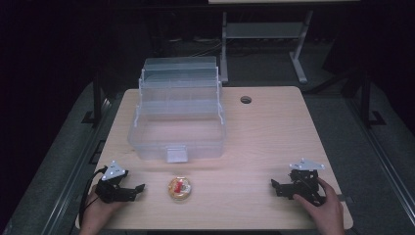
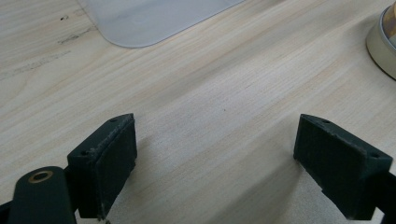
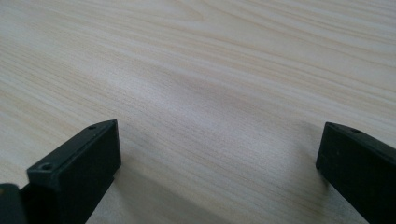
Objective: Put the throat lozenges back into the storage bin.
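Pale wood desk [image 1: 274, 132], seen from above. Clear plastic box [image 1: 177, 120], lid open, toward the back left. Small round tin [image 1: 179, 188] with a gold rim and red inside, near the front edge, just in front of the box. Left gripper [image 1: 139, 188] at the front left corner, near the tin but apart from it, jaws wide, nothing held. Right gripper [image 1: 275, 186] at the front right corner, well apart from the tin, jaws wide over bare wood.
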`<act>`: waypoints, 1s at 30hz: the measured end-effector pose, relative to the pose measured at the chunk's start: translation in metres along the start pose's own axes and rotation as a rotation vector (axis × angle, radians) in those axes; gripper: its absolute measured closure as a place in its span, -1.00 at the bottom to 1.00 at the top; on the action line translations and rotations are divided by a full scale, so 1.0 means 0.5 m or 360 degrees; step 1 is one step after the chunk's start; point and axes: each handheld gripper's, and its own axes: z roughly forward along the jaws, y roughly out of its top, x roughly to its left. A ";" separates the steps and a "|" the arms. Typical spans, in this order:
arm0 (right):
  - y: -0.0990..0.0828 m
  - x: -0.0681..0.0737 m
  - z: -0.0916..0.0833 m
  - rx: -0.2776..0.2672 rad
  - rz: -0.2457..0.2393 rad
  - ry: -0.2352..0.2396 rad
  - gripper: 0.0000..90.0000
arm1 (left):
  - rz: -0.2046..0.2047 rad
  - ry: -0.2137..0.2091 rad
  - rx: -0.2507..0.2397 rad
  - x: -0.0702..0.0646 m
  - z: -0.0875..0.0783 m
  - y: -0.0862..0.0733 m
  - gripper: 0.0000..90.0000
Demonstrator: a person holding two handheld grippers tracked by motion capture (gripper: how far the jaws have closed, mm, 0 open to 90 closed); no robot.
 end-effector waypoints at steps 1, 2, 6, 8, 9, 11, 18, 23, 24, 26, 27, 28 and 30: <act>0.000 0.000 0.000 -0.0001 0.0000 0.0000 -1.00 | 0.0004 -0.0001 0.0000 0.000 -0.001 0.000 -0.72; 0.000 0.000 0.000 0.0000 0.0000 0.0000 -1.00 | 0.0009 -0.0001 0.0004 0.000 -0.001 0.001 -0.72; 0.000 0.000 0.000 0.0000 0.0000 0.0000 -1.00 | 0.0018 -0.0009 0.0005 -0.001 -0.004 0.004 -0.72; 0.000 0.000 0.000 0.0000 0.0000 0.0000 -1.00 | 0.0021 -0.0015 0.0005 -0.003 -0.005 0.006 -0.72; 0.000 0.000 0.000 0.0000 0.0000 0.0000 -1.00 | 0.0021 -0.0015 0.0007 -0.003 -0.005 0.006 -0.72; 0.000 0.000 0.000 0.0000 0.0000 0.0000 -1.00 | 0.0019 -0.0020 0.0013 -0.003 -0.007 0.008 -0.72; 0.000 0.000 0.000 -0.0001 -0.0001 0.0001 -1.00 | 0.0024 -0.0027 0.0005 -0.007 -0.015 0.017 -0.71; 0.000 0.000 0.000 -0.0001 0.0000 0.0001 -1.00 | 0.0046 -0.0048 0.0019 -0.011 -0.016 0.024 -0.71; 0.000 0.000 0.000 -0.0001 0.0000 0.0001 -1.00 | 0.0046 -0.0048 0.0019 -0.011 -0.016 0.024 -0.70; 0.000 0.000 0.000 0.0000 0.0000 0.0001 -1.00 | 0.0048 -0.0063 0.0020 -0.013 -0.017 0.027 -0.70; 0.000 0.000 0.000 0.0000 0.0000 0.0001 -1.00 | 0.0050 -0.0068 0.0020 -0.015 -0.017 0.029 -0.70; 0.000 0.000 0.000 0.0000 -0.0001 0.0001 -1.00 | 0.0055 -0.0072 0.0024 -0.016 -0.017 0.030 -0.70; 0.000 0.000 0.000 0.0000 -0.0001 0.0001 -1.00 | 0.0063 -0.0079 0.0025 -0.019 -0.018 0.033 -0.70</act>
